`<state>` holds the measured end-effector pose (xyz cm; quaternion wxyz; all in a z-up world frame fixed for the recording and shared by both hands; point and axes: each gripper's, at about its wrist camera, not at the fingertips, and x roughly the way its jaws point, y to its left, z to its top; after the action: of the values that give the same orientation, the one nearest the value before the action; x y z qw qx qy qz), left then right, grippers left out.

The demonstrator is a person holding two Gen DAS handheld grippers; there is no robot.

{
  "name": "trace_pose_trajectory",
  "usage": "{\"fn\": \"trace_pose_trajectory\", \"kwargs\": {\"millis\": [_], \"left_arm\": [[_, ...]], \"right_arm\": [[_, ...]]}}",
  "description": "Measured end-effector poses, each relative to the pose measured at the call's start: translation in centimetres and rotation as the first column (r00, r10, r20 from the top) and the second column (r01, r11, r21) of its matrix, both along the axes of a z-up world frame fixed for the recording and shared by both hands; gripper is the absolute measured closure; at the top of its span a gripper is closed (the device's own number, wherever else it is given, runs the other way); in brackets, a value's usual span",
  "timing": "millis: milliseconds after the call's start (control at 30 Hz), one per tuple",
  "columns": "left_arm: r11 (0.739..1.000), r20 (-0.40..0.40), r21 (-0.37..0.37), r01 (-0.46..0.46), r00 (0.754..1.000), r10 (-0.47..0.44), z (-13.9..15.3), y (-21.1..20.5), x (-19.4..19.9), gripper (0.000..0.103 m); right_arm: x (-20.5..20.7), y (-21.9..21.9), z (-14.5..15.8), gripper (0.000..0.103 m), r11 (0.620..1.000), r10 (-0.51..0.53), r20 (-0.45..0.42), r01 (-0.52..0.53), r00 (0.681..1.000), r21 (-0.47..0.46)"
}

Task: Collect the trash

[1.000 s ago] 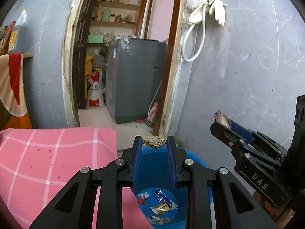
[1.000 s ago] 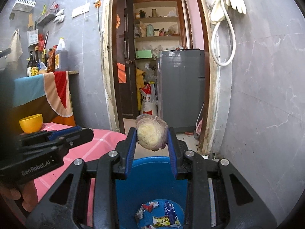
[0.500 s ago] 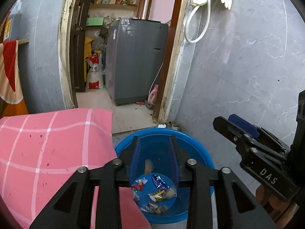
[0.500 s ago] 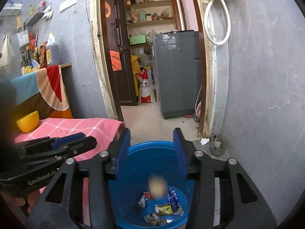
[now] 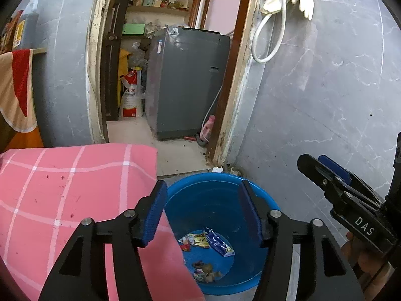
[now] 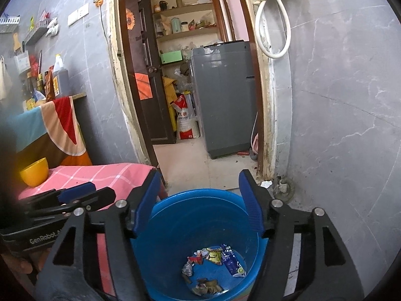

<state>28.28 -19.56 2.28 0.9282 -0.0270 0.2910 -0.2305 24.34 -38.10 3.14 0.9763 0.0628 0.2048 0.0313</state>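
Both grippers are held over the blue bucket point(image 6: 200, 225), which stands on the floor against the edge of the table covered by the pink checked cloth point(image 5: 62, 188). The left gripper point(image 5: 202, 213) is seen with its jaws apart and nothing between the blue pads; its jaws have just been opening. The right gripper point(image 6: 199, 200) is likewise spread, with nothing held, and its jaws have also just been opening. The trash point(image 6: 213, 268) lies at the bottom of the bucket: crumpled wrappers, a blue packet and some brown scraps. No item is seen in the air or on the rim.

The step in hand is judged to be the release of 2 items into the bucket, 1 per gripper, and it appears complete. For the next move, the grippers are to be drawn back from the bucket and turned toward the tabletop, where any remaining litter is to be located. Whether litter remains cannot be told; only small dark specks are visible on the cloth. A yellow bowl point(image 6: 33, 173) stands on the table and is to be avoided.
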Motion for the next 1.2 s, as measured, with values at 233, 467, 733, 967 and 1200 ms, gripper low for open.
{"fn": "trace_pose_trajectory", "kwargs": {"millis": [233,467,733,967,1200], "left_arm": [[0.999,0.021,-0.002,-0.052,0.998,0.052,0.4,1.2,-0.4,0.027],[0.993,0.034,-0.019,-0.115,0.993,0.115,0.5,3.1,-0.6,0.011],[0.986,0.039,-0.026,-0.162,0.986,0.163,0.6,5.3,-1.6,0.006],[0.981,0.066,-0.049,-0.185,0.98,0.188,1.4,7.8,-3.9,0.006],[0.976,0.097,-0.063,-0.209,0.972,0.215,1.7,10.4,-7.8,0.004]], "right_arm": [[0.0,0.3,0.4,0.016,1.0,-0.012,0.014,0.012,1.0,-0.001],[0.1,0.5,0.5,0.004,1.0,-0.024,0.019,0.024,1.0,-0.005],[-0.4,1.2,0.9,0.0,1.0,-0.027,0.03,0.027,0.999,-0.013],[-1.9,3.2,0.7,0.0,0.997,-0.005,0.013,0.006,1.0,-0.081],[-6.1,5.9,2.0,0.0,0.991,0.023,0.082,-0.012,0.996,-0.137]]}}
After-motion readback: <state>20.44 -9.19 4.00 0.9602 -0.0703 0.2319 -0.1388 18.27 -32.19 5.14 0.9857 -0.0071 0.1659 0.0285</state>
